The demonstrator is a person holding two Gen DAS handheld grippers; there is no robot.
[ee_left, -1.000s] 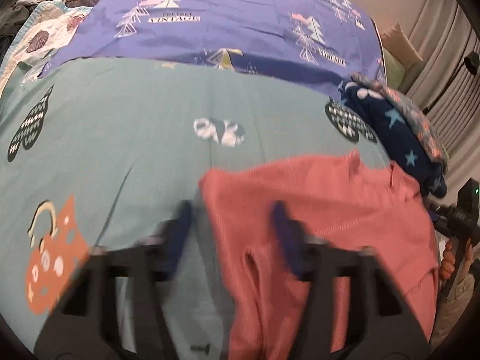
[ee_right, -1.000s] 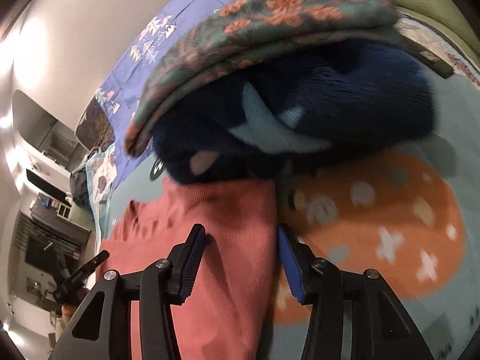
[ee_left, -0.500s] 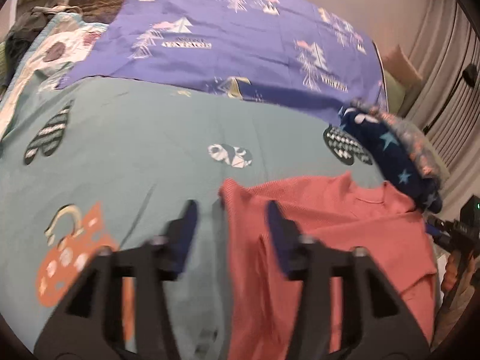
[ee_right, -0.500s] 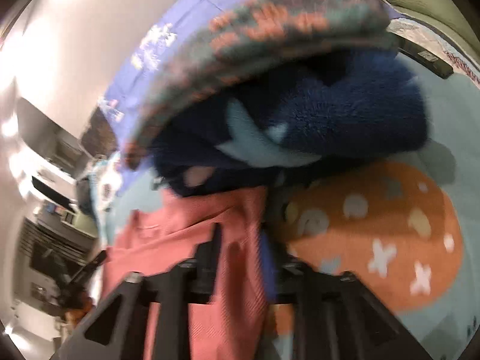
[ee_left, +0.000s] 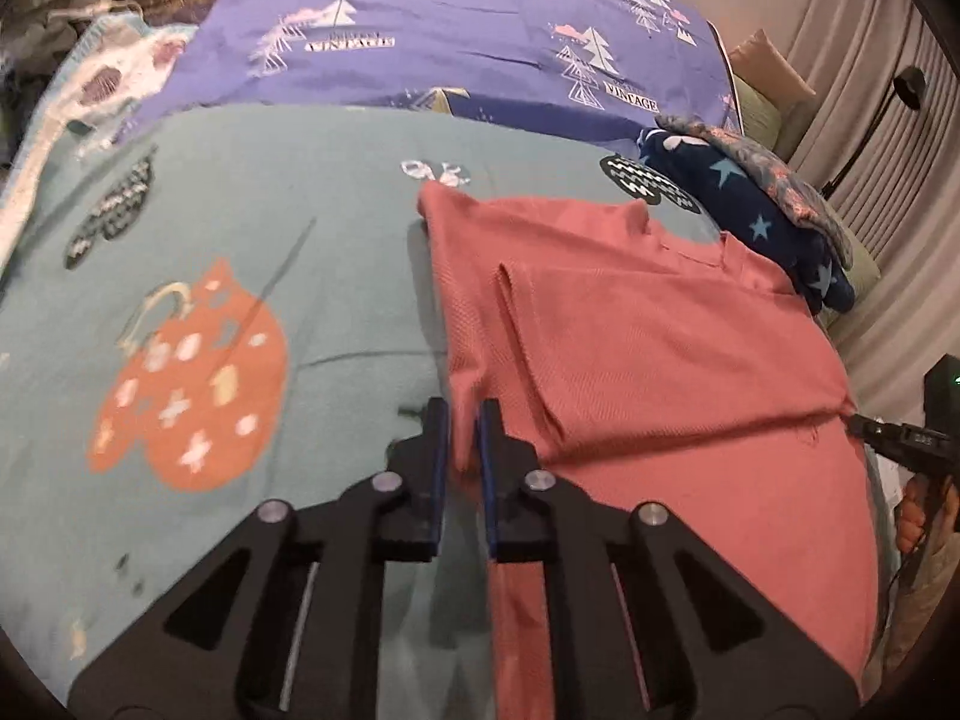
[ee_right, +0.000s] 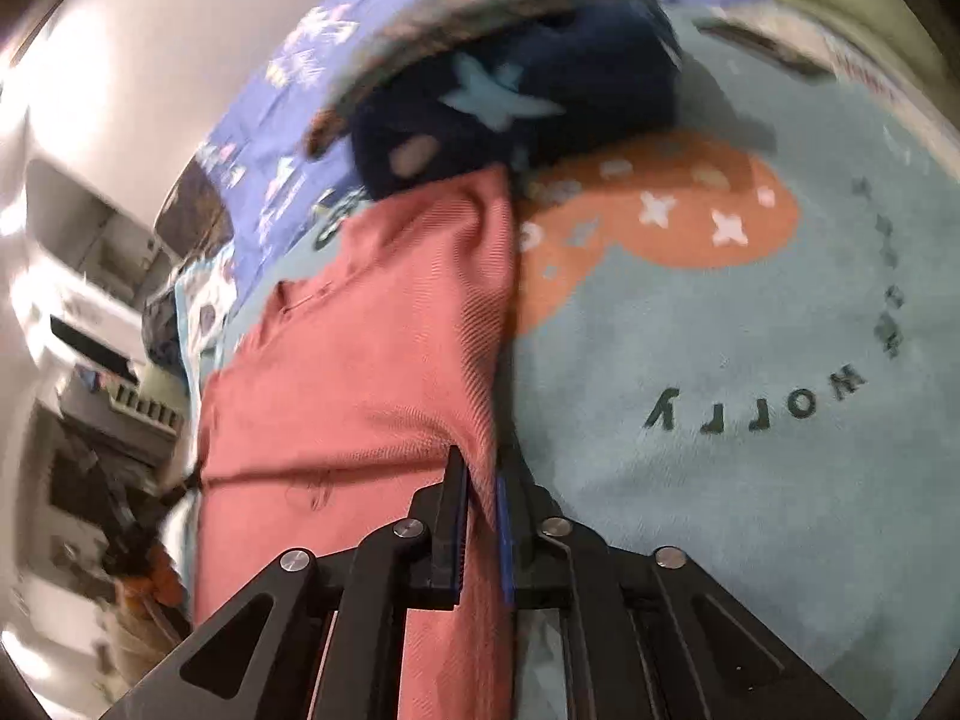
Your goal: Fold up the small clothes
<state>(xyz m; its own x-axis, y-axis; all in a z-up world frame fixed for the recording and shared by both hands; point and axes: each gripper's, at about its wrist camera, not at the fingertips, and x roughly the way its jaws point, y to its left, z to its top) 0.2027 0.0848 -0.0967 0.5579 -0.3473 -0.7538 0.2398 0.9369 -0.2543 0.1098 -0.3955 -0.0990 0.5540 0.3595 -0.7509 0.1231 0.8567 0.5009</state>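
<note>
A coral-pink knit top [ee_left: 648, 354] lies spread on the teal bed cover [ee_left: 252, 204], its neckline pointing away from me. My left gripper [ee_left: 459, 420] is shut on the top's left edge. My right gripper [ee_right: 483, 483] is shut on the top's right edge [ee_right: 480, 360]; it also shows at the far right of the left wrist view [ee_left: 864, 423]. The fabric between the two grippers is pulled fairly flat, with a fold line near the left side.
A pile of folded clothes, navy with stars [ee_left: 774, 222] under a floral piece, sits beyond the top's right shoulder [ee_right: 516, 90]. A purple tree-print sheet [ee_left: 456, 30] covers the far side of the bed. Curtains [ee_left: 888, 120] hang at right.
Both grippers have closed on the top's side edges; a second ago both were open. The views have pulled back and the top now lies more stretched out.
</note>
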